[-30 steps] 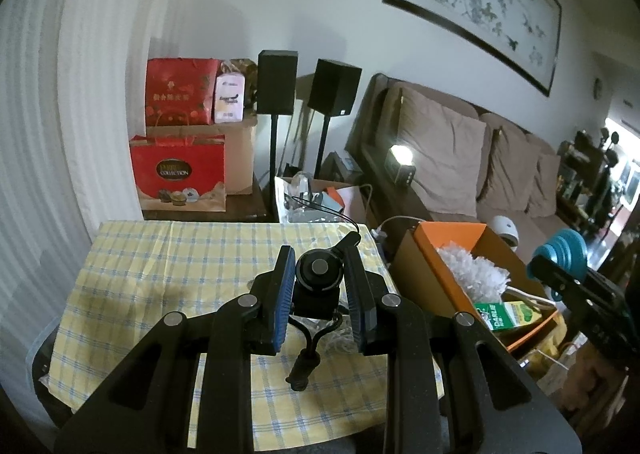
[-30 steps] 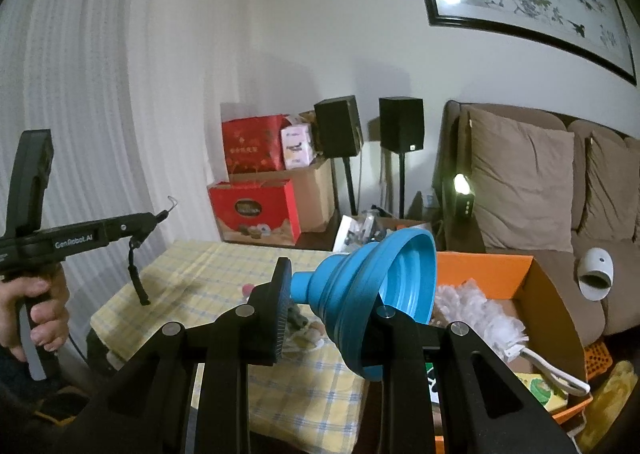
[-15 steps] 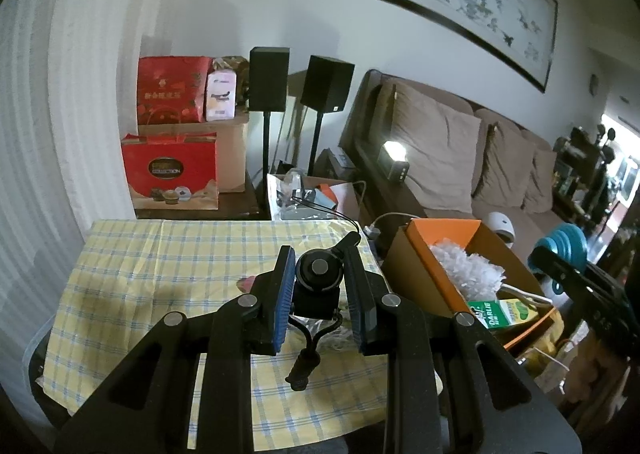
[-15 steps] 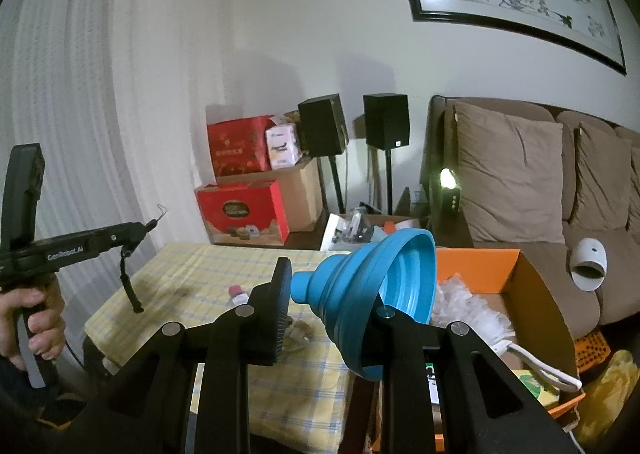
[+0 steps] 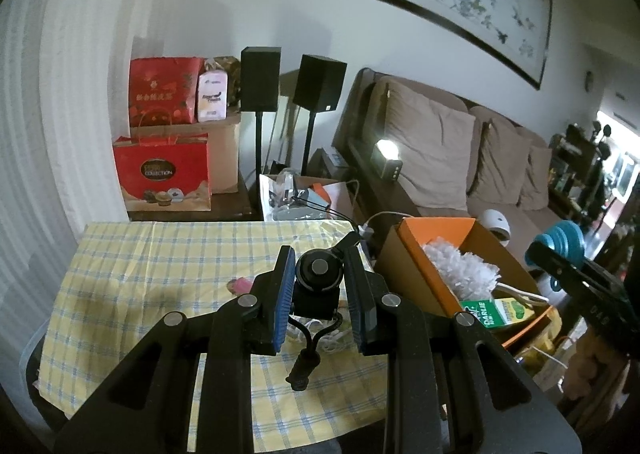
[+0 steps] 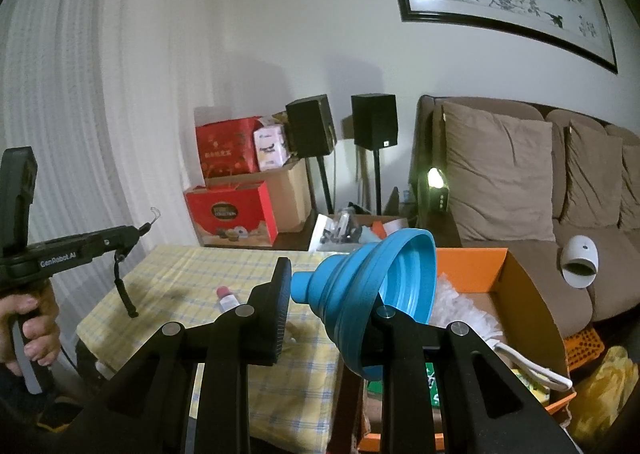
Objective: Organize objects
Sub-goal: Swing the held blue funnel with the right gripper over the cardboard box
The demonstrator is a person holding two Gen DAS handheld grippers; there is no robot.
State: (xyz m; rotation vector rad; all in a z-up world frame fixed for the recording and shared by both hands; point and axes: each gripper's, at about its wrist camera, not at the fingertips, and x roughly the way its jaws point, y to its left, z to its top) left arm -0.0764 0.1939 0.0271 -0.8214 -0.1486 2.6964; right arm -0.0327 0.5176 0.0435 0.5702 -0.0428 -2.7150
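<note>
My left gripper [image 5: 319, 266] is shut on a small black device [image 5: 317, 278] with a round top; its wrist strap [image 5: 304, 366] dangles below the blue pads. It hangs above the yellow checked table [image 5: 160, 262]. My right gripper [image 6: 328, 294] is shut on a blue collapsible funnel [image 6: 384, 286], spout to the left, over the gap between the table [image 6: 180, 274] and the orange box [image 6: 472, 266]. The funnel [image 5: 564, 240] also shows at the far right of the left wrist view. A hand [image 6: 28, 318] holds the left gripper [image 6: 120, 238] at the right wrist view's left edge.
The orange box [image 5: 436, 230] right of the table holds a white duster [image 5: 460, 266] and a green carton [image 5: 496, 310]. A pink-capped tube [image 5: 240, 286] and white cords lie on the cloth. Red gift bags, two speakers and a brown sofa [image 5: 440, 141] stand behind.
Both grips are unchanged. The right wrist view has drifted slightly, so the pink-capped tube now shows beside its left finger.
</note>
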